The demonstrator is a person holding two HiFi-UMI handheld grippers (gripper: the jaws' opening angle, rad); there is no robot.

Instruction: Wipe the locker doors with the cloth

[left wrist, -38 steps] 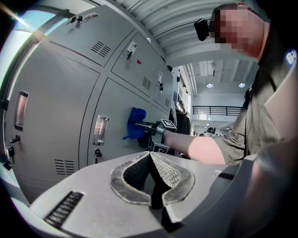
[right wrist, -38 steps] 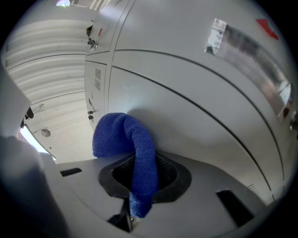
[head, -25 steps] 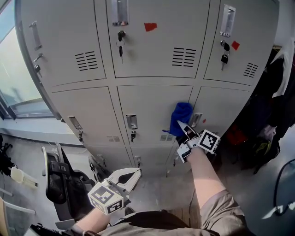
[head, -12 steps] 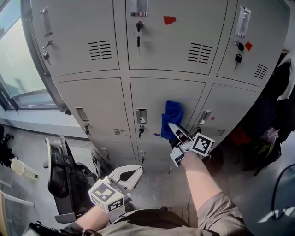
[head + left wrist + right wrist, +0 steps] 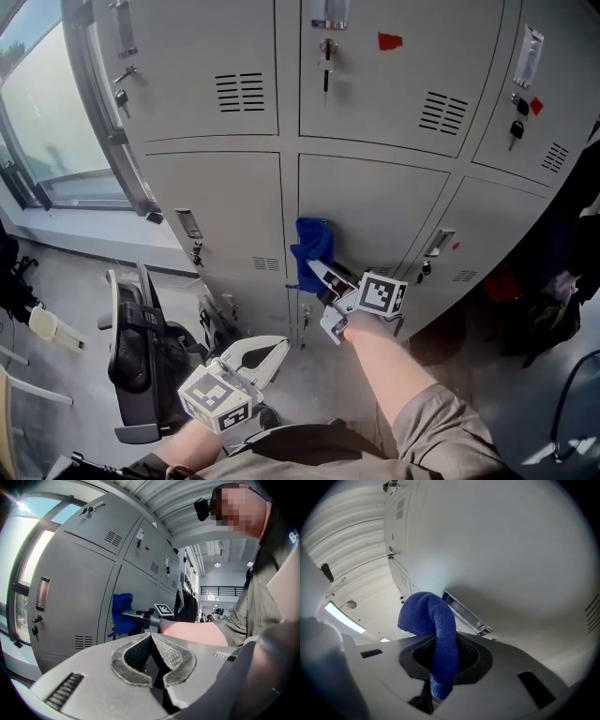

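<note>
Grey locker doors [image 5: 394, 206] fill the head view. My right gripper [image 5: 322, 276] is shut on a blue cloth [image 5: 314, 248] and holds it against the left edge of the middle door in the middle row. In the right gripper view the cloth [image 5: 436, 634] bulges out between the jaws of that gripper [image 5: 443, 656], close to the door's metal handle [image 5: 464, 613]. My left gripper [image 5: 273, 352] hangs low near my body, away from the lockers, shut with nothing in it. The left gripper view has its closed pads [image 5: 151, 639] in front and the cloth [image 5: 122, 613] beyond.
A black office chair [image 5: 141, 347] stands on the floor at lower left. A window [image 5: 47, 122] runs along the left. Dark clothes [image 5: 562, 244] hang at the right. Keys [image 5: 325, 56] dangle from the upper door locks. Handles [image 5: 188, 225] stick out of the neighbouring doors.
My right gripper has slid the cloth leftward across the middle door, from its right part to its left edge. The left gripper has stayed low and shut.
</note>
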